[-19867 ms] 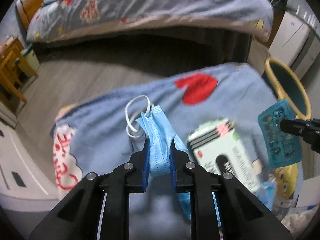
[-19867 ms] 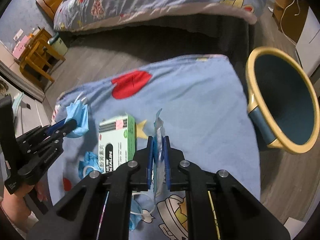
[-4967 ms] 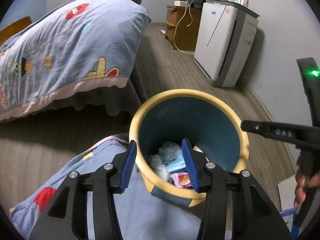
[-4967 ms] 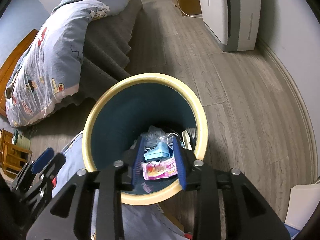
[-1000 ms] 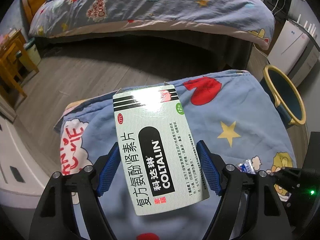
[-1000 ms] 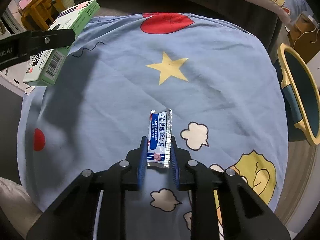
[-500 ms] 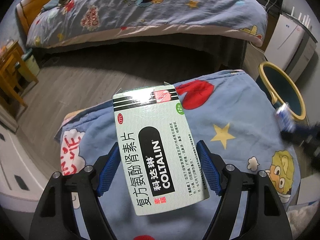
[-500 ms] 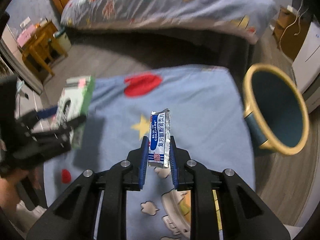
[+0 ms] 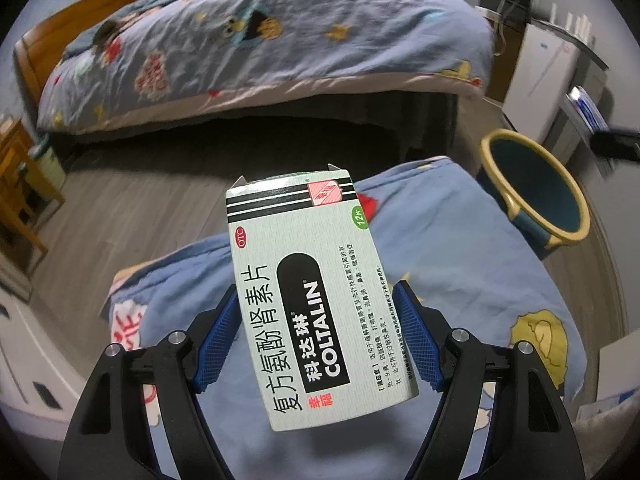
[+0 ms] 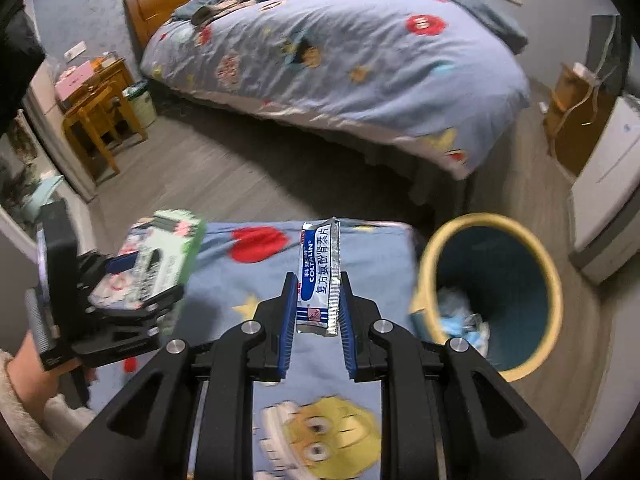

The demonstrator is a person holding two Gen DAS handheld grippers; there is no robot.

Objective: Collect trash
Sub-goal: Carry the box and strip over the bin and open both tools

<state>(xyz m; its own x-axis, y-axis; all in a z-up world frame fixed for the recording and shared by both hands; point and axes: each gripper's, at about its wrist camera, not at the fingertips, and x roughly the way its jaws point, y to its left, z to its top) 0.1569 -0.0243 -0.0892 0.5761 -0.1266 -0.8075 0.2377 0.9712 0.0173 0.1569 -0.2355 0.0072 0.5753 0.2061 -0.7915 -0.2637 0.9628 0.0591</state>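
My left gripper (image 9: 318,330) is shut on a pale green medicine box (image 9: 308,292) printed COLTALIN, held up over the blue cartoon-print cloth (image 9: 472,248). In the right wrist view the same box (image 10: 160,256) and left gripper (image 10: 132,292) show at the left, blurred. My right gripper (image 10: 318,312) is shut on a silver and blue blister sachet (image 10: 320,276), standing on edge between the pads. The yellow-rimmed blue trash bin (image 10: 492,292) stands to the right of the cloth, with trash inside; it also shows at the right in the left wrist view as the bin (image 9: 536,196).
A bed (image 10: 340,52) with a cartoon quilt fills the back. A wooden stool (image 10: 96,120) and small table stand at the left. A white appliance (image 10: 608,188) stands right of the bin, a wooden cabinet (image 10: 576,128) behind it. Grey wood floor (image 10: 224,180) lies between.
The right gripper has risen from the cloth with the sachet, and the bin has come into view beside it. The left gripper has lifted a little with the box and rolled slightly.
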